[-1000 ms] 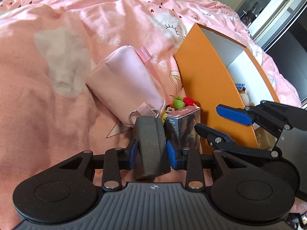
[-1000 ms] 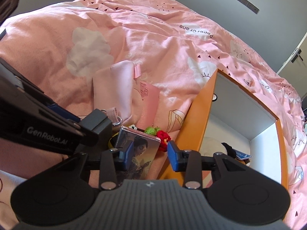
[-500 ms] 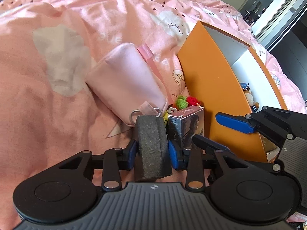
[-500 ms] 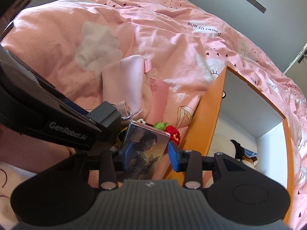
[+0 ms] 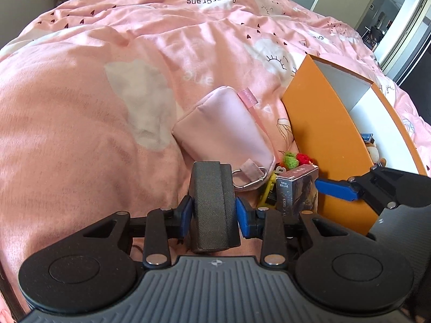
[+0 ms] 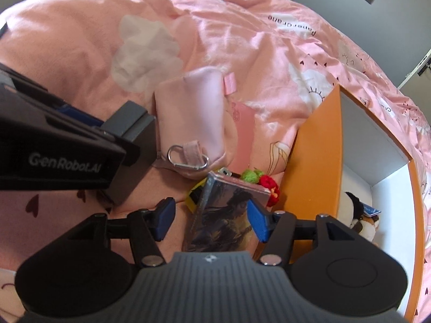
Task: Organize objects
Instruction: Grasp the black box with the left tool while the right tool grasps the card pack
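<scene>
My left gripper (image 5: 214, 215) is shut on a dark grey case (image 5: 211, 204) and holds it upright just above the bed. The case also shows in the right wrist view (image 6: 132, 145). My right gripper (image 6: 210, 219) is open around a small printed card box (image 6: 223, 215) that leans beside the orange box (image 6: 315, 156); its right pad touches the box, its left pad stands apart. The card box (image 5: 297, 191) and orange box (image 5: 323, 140) show in the left wrist view too. A pink pouch (image 5: 223, 129) with a carabiner lies just beyond.
A red and green crocheted toy (image 6: 258, 179) and a yellow item (image 6: 195, 196) lie between pouch and orange box. A plush toy (image 6: 361, 212) and a small blue item sit inside the white-lined box. Pink bedding (image 5: 80, 107) spreads left and far.
My right gripper has moved forward along the card box, its jaws now either side of it. My left gripper with the grey case has pulled back and up a little.
</scene>
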The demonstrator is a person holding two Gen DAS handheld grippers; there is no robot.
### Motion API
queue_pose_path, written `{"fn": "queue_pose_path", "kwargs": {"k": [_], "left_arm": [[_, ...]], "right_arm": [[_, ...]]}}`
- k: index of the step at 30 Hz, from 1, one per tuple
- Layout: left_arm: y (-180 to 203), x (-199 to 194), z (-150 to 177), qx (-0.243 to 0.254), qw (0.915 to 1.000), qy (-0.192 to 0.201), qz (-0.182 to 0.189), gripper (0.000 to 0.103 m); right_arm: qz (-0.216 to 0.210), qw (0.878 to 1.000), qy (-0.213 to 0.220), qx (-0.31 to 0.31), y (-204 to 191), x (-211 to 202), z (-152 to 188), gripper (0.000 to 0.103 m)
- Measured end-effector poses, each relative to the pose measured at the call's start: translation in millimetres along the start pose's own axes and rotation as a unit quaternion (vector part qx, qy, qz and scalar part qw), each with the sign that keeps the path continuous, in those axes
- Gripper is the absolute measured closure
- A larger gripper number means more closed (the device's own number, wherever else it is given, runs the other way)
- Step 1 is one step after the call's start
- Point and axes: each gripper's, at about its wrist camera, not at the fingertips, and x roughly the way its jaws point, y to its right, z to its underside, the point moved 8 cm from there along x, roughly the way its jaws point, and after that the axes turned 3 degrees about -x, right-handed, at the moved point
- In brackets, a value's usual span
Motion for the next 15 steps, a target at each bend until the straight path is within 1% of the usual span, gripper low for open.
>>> {"fn": "queue_pose_path", "kwargs": {"k": [3,7,9,10,12,13,14,15], "left_arm": [[-2,1,0,-0.004,1.0,-0.001,0.004,0.064],[-6,3,1,-0.009,0.9999,-0.004,0.006,0.064],[-9,4,2,-0.016,0.9998,-0.007,0.008,0.064],[-10,4,2,-0.017,0.9998,-0.007,0.005,0.065],[-13,5,2,-0.021,0.9997,-0.008,0.004,0.065],[-14,5,2,-0.023,0.9997,-0.008,0.004,0.065],[-15,5,2,-0.023,0.9997,-0.008,0.005,0.066],[-15,5,2,-0.021,0.9997,-0.008,0.004,0.065]], "right_arm": [[0.014,1.0,-0.021,0.009,2,14,5,0.041],[0.038,0.999,-0.017,0.001,1,23,4,0.035],[0.052,0.998,-0.021,0.0,2,28,3,0.034],[0.052,0.998,-0.023,-0.003,2,32,3,0.033],[0.05,0.998,-0.03,-0.006,0,37,5,0.032],[0.05,0.998,-0.032,-0.006,-1,39,5,0.036],[0.053,0.998,-0.034,-0.005,0,40,6,0.043],[0.057,0.998,-0.036,-0.004,1,39,7,0.046]]}}
